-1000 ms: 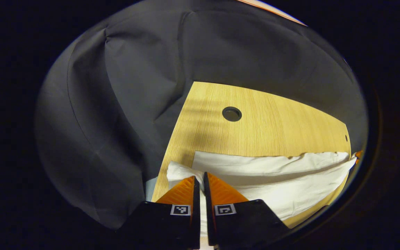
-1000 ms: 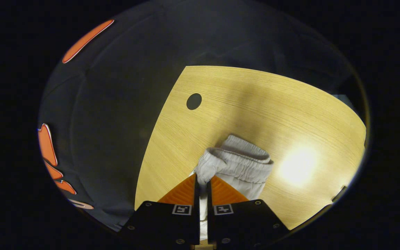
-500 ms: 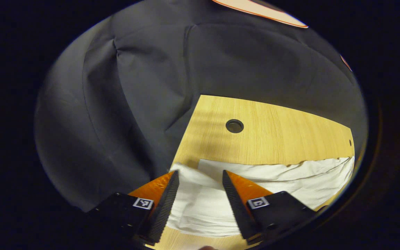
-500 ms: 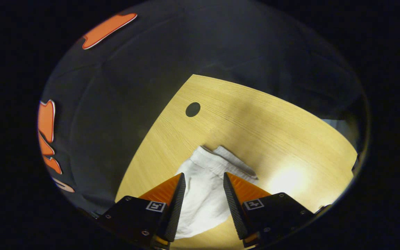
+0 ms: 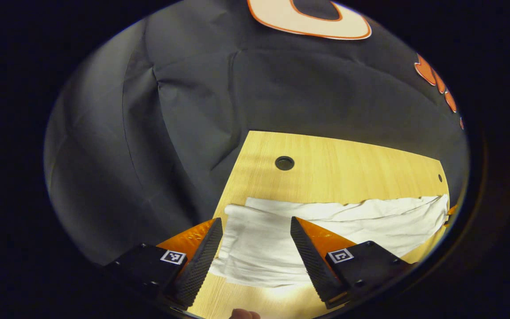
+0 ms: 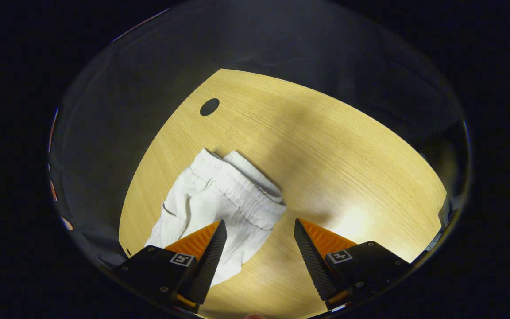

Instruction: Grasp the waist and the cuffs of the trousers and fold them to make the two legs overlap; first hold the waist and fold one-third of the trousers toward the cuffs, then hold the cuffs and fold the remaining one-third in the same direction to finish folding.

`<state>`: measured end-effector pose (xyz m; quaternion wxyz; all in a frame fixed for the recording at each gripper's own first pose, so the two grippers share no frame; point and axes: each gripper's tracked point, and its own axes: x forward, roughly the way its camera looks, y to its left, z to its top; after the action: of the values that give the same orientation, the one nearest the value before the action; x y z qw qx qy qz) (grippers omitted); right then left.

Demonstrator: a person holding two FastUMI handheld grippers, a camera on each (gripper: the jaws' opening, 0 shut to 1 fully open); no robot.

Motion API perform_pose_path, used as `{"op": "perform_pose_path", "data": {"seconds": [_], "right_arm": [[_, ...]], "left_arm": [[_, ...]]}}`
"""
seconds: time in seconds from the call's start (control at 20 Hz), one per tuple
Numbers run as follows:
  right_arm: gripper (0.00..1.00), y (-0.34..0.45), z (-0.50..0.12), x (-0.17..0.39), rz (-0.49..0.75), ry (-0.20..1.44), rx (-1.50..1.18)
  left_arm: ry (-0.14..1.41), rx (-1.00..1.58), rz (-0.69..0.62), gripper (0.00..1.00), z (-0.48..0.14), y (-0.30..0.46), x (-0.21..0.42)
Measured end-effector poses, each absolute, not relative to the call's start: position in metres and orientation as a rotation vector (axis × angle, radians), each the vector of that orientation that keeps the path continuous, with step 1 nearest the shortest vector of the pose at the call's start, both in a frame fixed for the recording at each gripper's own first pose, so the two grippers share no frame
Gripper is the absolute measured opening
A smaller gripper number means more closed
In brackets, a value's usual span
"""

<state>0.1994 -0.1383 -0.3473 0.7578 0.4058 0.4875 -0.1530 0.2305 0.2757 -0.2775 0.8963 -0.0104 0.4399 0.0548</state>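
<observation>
On the wooden bench point(image 6: 326, 146), the white trousers point(image 6: 219, 199) look limp and light, best pinched at the elastic waistband point(image 6: 241, 186); both hand-held grippers point(image 5: 255, 248) point(image 6: 259, 248) gape, holding nothing.

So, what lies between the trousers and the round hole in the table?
Only bare table. In the left gripper view nothing stands between the trousers and the hole; the right gripper view shows the same bare wood.

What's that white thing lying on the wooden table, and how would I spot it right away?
Find the pale wooden table set against the black cloth wall. On it lie white trousers, the only fabric there. Their gathered elastic waist sits just ahead of the open right tool, unlike the small round hole farther back.
</observation>
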Motion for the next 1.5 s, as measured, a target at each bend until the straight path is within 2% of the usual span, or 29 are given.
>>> {"op": "perform_pose_path", "data": {"seconds": [0.1,0.2,0.5,0.55,0.6,0.65,0.7,0.75,0.8,0.9,1.0,1.1,1.2,1.3,1.5], "right_arm": [[0.93,-0.140,-0.353,0.204,-0.331,1.061,0.892],[0.93,-0.144,-0.359,0.211,-0.345,1.052,0.906],[0.93,-0.144,-0.365,0.230,-0.331,1.007,0.960],[0.99,-0.145,-0.366,0.231,-0.336,1.001,0.960],[0.87,-0.147,-0.368,0.230,-0.346,1.001,0.960],[0.92,-0.148,-0.369,0.229,-0.354,1.000,0.963],[0.75,-0.147,-0.371,0.230,-0.351,0.995,0.965],[0.70,-0.143,-0.371,0.233,-0.335,0.990,0.984],[0.57,-0.140,-0.370,0.236,-0.329,0.974,1.000],[0.28,-0.137,-0.369,0.243,-0.340,0.943,0.999],[0.21,-0.137,-0.357,0.240,-0.324,0.895,0.963],[0.18,-0.132,-0.334,0.238,-0.295,0.836,0.953],[0.17,-0.127,-0.311,0.237,-0.268,0.781,0.938],[0.16,-0.129,-0.290,0.230,-0.254,0.726,0.922],[0.16,-0.174,-0.247,0.203,-0.229,0.648,0.961]], "left_arm": [[0.915,-0.034,0.052,0.97,-0.264,0.248,0.216],[0.913,-0.018,0.011,1.00,-0.253,0.227,0.202],[0.874,0.076,-0.022,1.00,-0.227,0.188,0.162],[0.862,0.091,-0.019,1.00,-0.226,0.183,0.156],[0.842,0.098,-0.009,1.00,-0.223,0.177,0.154],[0.819,0.089,-0.011,0.98,-0.220,0.168,0.150],[0.794,0.066,-0.017,1.00,-0.215,0.163,0.146],[0.778,0.051,-0.024,1.00,-0.211,0.154,0.138],[0.758,0.053,-0.019,0.97,-0.206,0.148,0.132],[0.716,0.078,-0.001,1.00,-0.197,0.144,0.121],[0.677,0.106,-0.008,1.00,-0.188,0.136,0.115],[0.642,0.122,-0.022,1.00,-0.182,0.131,0.115],[0.627,0.122,-0.040,0.97,-0.183,0.130,0.115],[0.625,0.105,-0.076,1.00,-0.185,0.129,0.116],[0.613,0.092,-0.108,1.00,-0.197,0.133,0.129]]}}
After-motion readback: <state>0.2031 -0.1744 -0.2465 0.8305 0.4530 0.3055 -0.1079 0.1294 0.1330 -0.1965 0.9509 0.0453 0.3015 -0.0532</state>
